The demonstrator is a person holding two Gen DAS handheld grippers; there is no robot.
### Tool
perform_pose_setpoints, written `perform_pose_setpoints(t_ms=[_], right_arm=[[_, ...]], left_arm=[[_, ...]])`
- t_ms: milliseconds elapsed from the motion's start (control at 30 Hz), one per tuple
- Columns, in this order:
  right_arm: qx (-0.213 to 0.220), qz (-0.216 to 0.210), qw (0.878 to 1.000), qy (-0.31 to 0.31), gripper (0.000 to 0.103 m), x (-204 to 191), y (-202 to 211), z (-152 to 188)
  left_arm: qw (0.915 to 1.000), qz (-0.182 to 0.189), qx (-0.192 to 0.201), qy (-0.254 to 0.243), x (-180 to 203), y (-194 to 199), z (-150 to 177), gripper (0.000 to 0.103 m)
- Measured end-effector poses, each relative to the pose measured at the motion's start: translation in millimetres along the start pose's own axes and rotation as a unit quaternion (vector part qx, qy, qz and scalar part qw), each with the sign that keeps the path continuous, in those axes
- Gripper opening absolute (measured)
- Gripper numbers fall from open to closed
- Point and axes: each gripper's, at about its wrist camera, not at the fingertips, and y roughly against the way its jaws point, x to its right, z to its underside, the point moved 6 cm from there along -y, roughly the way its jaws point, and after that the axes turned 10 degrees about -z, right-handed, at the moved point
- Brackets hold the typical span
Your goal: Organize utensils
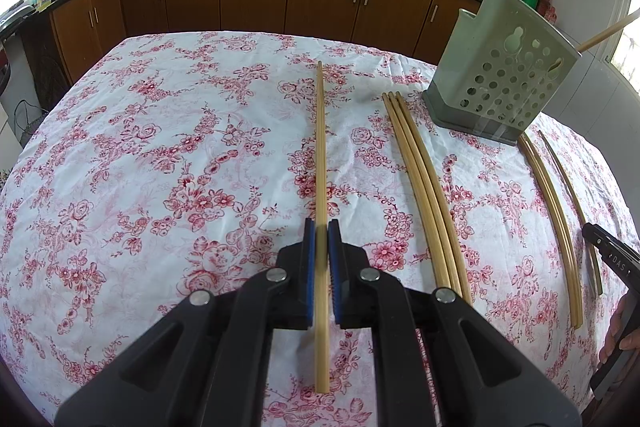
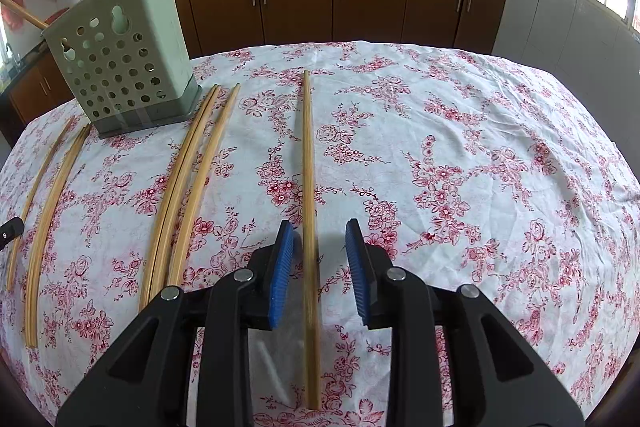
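The left gripper [image 1: 322,239] pinches one chopstick [image 1: 321,147] lying on the bench [image 1: 160,167], while only the right wrist view shows the right gripper [image 2: 320,247] wide open astride another chopstick [image 2: 308,167], right of the green holder [image 2: 120,67].

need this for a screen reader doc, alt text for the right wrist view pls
Open right tongs straddle a single chopstick lying on a floral tablecloth. To the left lie more loose chopsticks and a green perforated utensil holder.
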Motion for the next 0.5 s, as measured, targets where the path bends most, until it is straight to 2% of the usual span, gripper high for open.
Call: perform_pose_setpoints(t_ms=[167, 233, 333, 500], right_arm=[[0.0, 0.0, 1.0, 0.0, 0.03, -0.3, 0.2, -0.1], [-0.001, -0.003, 1.0, 0.0, 0.037, -1.3, 0.3, 0.3], [-0.001, -0.002, 1.0, 0.004, 0.039, -4.3, -0.2, 0.5], [-0.003, -0.013, 1.0, 0.014, 0.038, -7.1, 6.9, 9.7]], left_arm=[[1.0, 0.0, 0.0, 0.0, 0.2, 0.3, -0.4, 0.01], [1.0, 0.0, 0.0, 0.0, 0.1, 0.5, -1.0, 0.01], [1.0, 0.0, 0.0, 0.0, 0.7, 1.2, -1.8, 0.01], [0.9989, -0.025, 0.004, -0.04, 5.4, 9.0, 6.0, 0.01]])
